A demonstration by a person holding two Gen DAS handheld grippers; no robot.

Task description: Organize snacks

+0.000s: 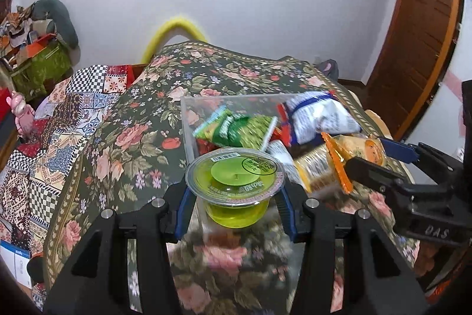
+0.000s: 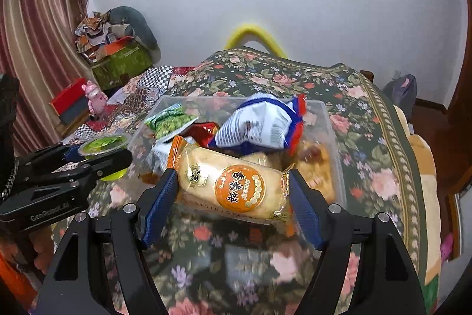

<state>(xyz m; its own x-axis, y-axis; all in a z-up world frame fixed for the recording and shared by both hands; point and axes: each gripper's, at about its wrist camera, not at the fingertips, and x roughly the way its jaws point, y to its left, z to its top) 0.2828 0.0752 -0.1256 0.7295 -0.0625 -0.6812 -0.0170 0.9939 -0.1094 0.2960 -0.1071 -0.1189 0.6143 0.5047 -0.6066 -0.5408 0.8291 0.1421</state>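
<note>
We see our left hand-held gripper clamped on a clear plastic cup of green jelly, held between its blue pads. Our right hand-held gripper grips an orange-labelled rice cracker packet, just before a clear plastic bin of snacks.

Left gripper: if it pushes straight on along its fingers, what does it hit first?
Probably the clear plastic bin. The left gripper, shut on the green jelly cup, points at its near wall, with the green snack packet just beyond. Depth is uncertain.
</note>
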